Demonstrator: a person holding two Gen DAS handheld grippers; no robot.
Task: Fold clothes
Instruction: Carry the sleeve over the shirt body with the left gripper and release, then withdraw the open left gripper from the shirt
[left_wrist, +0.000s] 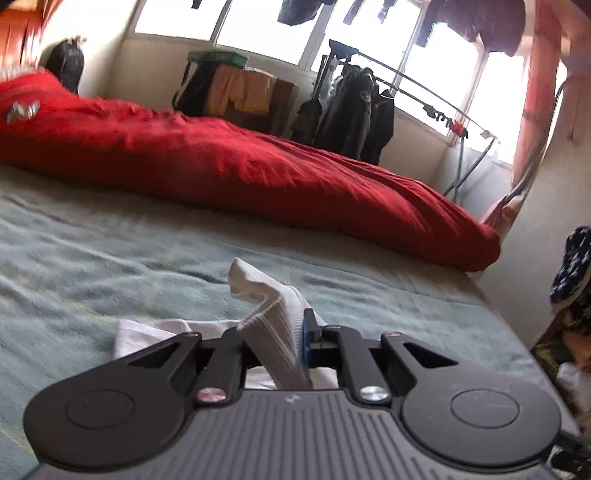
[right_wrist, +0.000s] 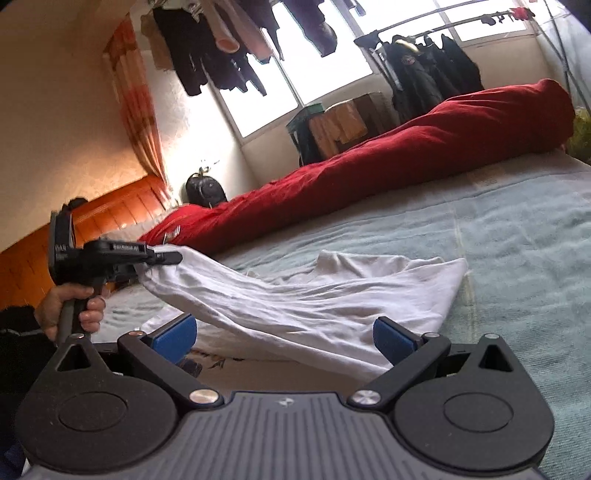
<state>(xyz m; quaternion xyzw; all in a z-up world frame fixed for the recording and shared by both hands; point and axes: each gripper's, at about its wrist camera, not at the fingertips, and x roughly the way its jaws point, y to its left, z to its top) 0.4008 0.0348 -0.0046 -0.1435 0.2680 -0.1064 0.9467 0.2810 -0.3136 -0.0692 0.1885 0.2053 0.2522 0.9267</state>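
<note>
A white garment (right_wrist: 332, 295) lies spread on the bed, and one end of it is lifted off the cover. In the left wrist view its ribbed edge (left_wrist: 273, 314) stands up between the fingers of my left gripper (left_wrist: 271, 330), which is shut on it. In the right wrist view the left gripper (right_wrist: 162, 258), held by a hand (right_wrist: 74, 302), pulls that end up at the left. My right gripper (right_wrist: 286, 338) is open, with its blue pads (right_wrist: 177, 338) wide apart at the garment's near edge and not pressing on it.
The bed has a pale blue-green cover (right_wrist: 517, 240). A long red duvet roll (left_wrist: 258, 166) lies across its far side. Behind it are a rack of dark jackets (left_wrist: 354, 107), a dark backpack (left_wrist: 66, 62) and windows with hanging laundry. A wooden headboard (right_wrist: 110, 210) is at the left.
</note>
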